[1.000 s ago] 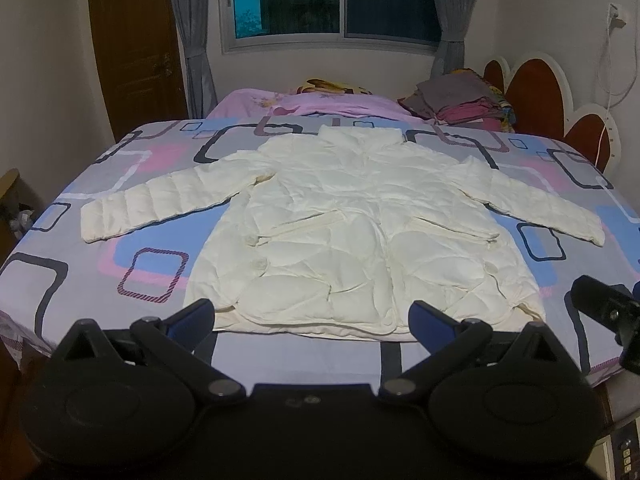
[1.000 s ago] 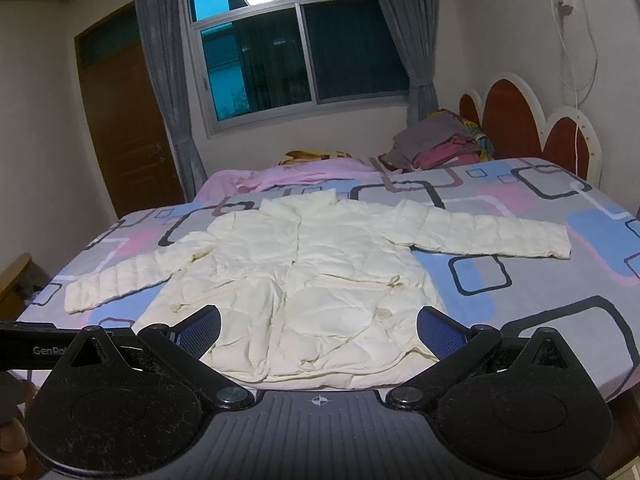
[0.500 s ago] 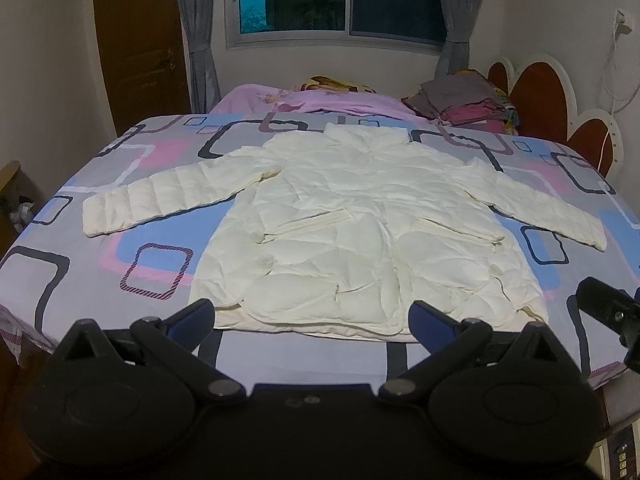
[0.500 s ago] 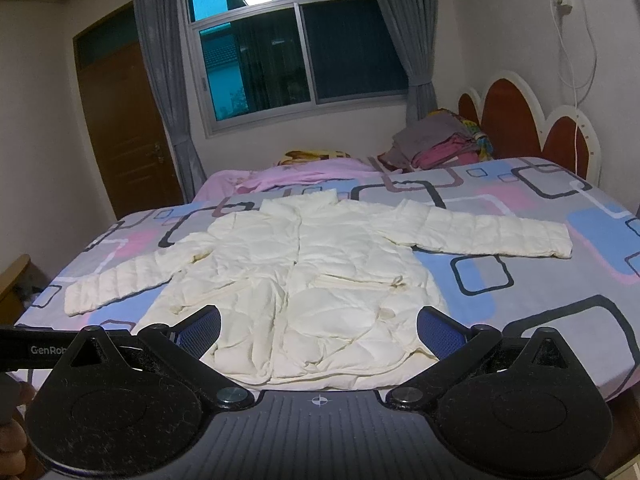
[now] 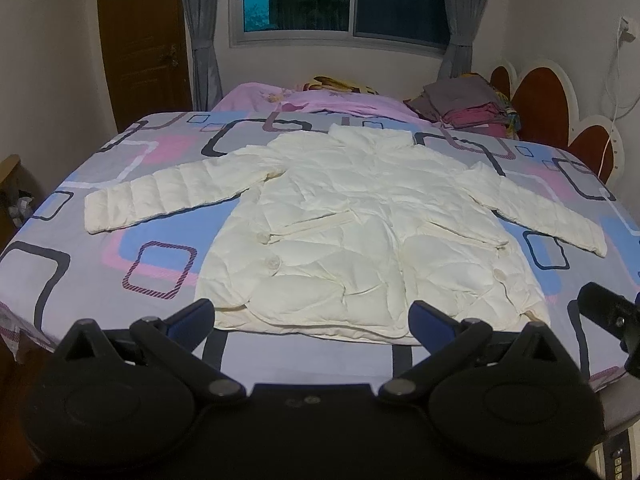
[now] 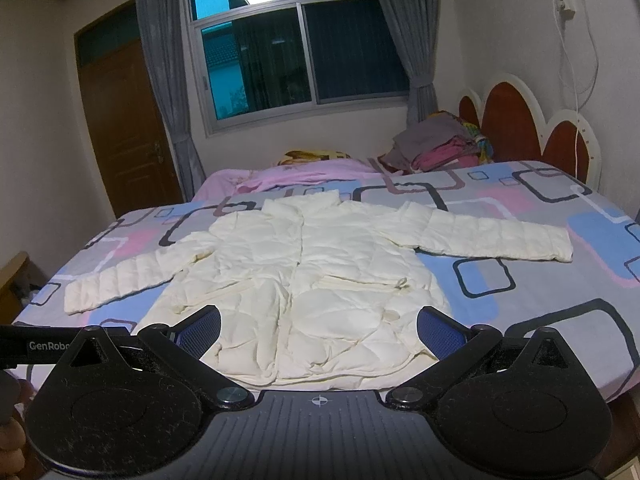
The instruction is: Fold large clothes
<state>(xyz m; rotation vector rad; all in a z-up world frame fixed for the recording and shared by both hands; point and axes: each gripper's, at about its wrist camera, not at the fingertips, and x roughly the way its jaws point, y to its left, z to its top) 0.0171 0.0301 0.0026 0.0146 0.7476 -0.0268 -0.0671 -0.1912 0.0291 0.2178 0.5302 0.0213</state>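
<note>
Jacket (image 5: 360,232): one, cream-white, quilted; spread flat on the bed (image 5: 100,256), collar toward the window, hem at the near edge.
Sleeves: two, both stretched outward; left sleeve (image 5: 168,196) and right sleeve (image 5: 536,212) lying flat on the patterned sheet.
Left tool (image 5: 312,316): one, fingers spread wide, holding nothing; poised in front of the hem, apart from the fabric.
Right tool (image 6: 318,328): one, fingers spread wide, holding nothing; likewise short of the hem, not touching it.
Finger pads (image 6: 200,330): two per tool, blue, bare.
Bed sheet: grey with blue and pink blocks and dark square outlines.
Clothes pile (image 5: 468,108): one stack, grey and pink, at the far right corner by the headboard (image 5: 548,108).
Pink bedding (image 5: 304,100): one bundle along the far edge.
Window (image 6: 296,56): one, dark outside; curtains: two, grey.
Door (image 5: 140,40): one, brown, closed, far left.
</note>
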